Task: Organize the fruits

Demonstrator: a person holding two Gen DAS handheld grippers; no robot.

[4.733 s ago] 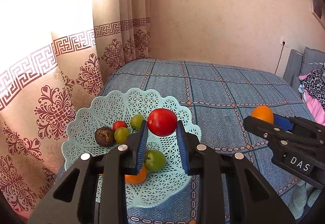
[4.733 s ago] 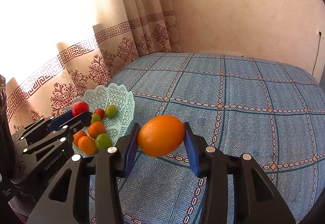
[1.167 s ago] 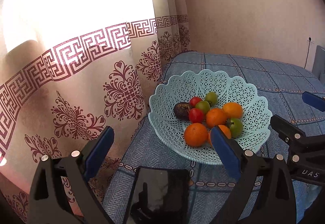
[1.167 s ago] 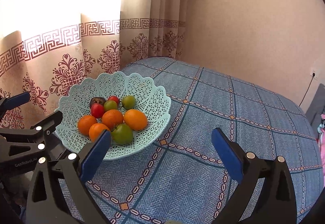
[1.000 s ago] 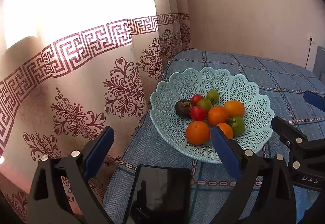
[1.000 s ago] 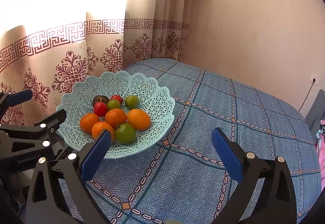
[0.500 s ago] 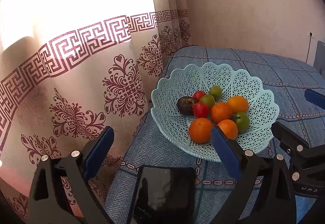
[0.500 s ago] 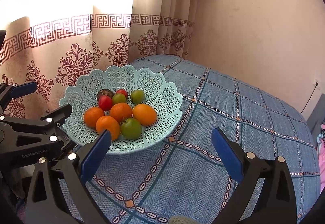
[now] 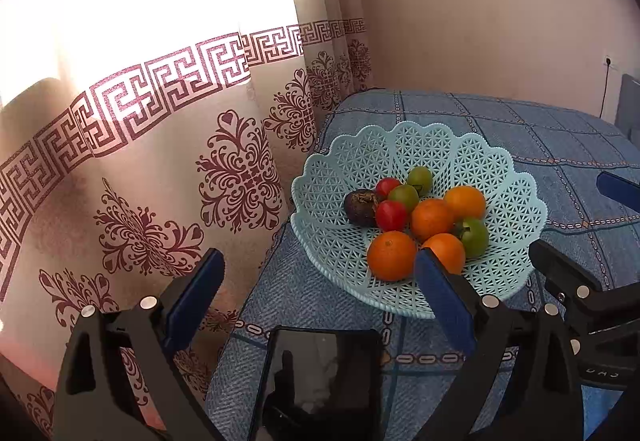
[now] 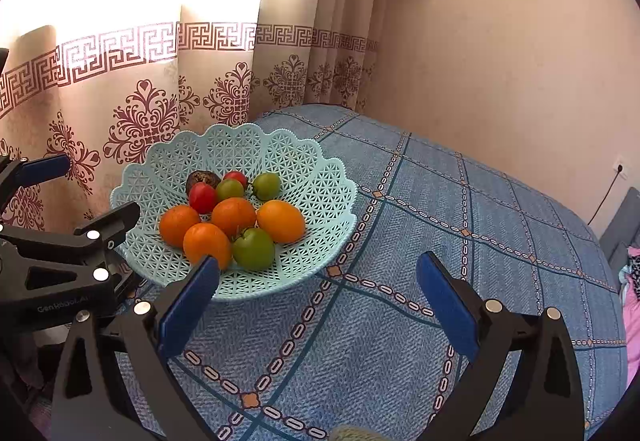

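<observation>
A pale blue lattice basket point(image 9: 516, 177) point(image 10: 320, 177) sits on the blue checked bedspread near the curtain. It holds several fruits: oranges point(image 9: 391, 255) point(image 10: 280, 221), red tomatoes point(image 9: 391, 215) point(image 10: 203, 197), green ones point(image 9: 474, 237) point(image 10: 253, 248) and a dark wrinkled fruit point(image 9: 359, 207) point(image 10: 201, 179). My left gripper point(image 9: 316, 295) is open and holds nothing, low and left of the basket. My right gripper point(image 10: 318, 291) is open too, with nothing in it, just in front of the basket's near rim.
A black phone point(image 9: 320, 377) lies on the bed corner below the left gripper. A patterned curtain point(image 9: 160, 161) hangs close on the left. The bedspread point(image 10: 460, 241) stretches off to the right, with a pink cloth point(image 10: 632, 305) at its far edge.
Both grippers, open and holding nothing, have drifted slightly, so the basket sits a little nearer and more central in the right wrist view. The fruits have not moved.
</observation>
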